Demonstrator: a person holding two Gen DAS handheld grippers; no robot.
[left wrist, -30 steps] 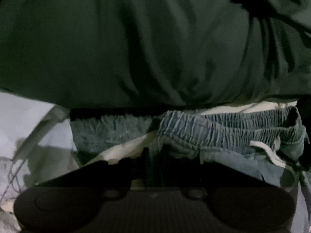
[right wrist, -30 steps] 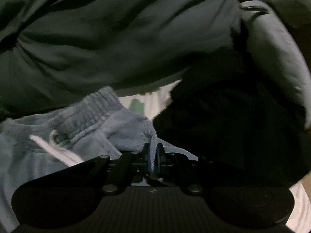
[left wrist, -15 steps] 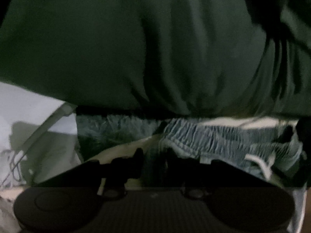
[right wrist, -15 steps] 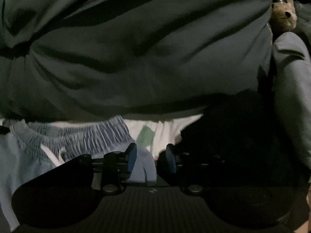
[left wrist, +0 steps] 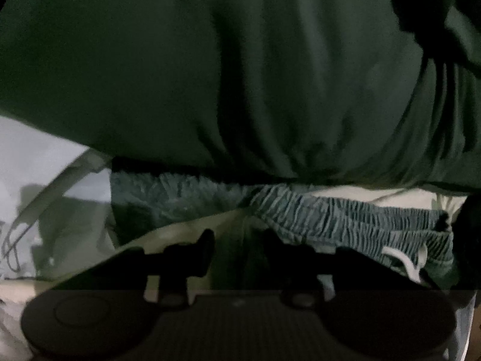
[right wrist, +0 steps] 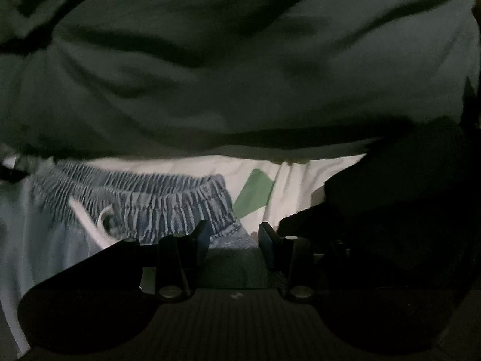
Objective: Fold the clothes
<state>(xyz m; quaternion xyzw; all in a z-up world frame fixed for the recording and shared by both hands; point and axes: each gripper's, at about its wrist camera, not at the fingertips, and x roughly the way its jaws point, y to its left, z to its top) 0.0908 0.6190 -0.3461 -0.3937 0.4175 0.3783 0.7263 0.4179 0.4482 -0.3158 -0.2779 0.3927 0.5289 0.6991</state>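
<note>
Denim shorts released, both grippers parted over the waistband.

Dark green cloth (right wrist: 240,60), probably the person's top, fills the far view; the blue denim shorts (right wrist: 135,198) lie flat on the pale patterned sheet (right wrist: 300,174). Right gripper (right wrist: 233,234), a second ago pinched on the right waistband corner, has opened and holds nothing; left gripper (left wrist: 239,240) has likewise just been opening, empty. Waistband looks laid out, ready for folding.

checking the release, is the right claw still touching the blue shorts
Apart. The right wrist view shows the right claw with its jaws, which have just been opening, spread wide; the waistband corner of the blue shorts lies between them with gaps on both sides.
</note>
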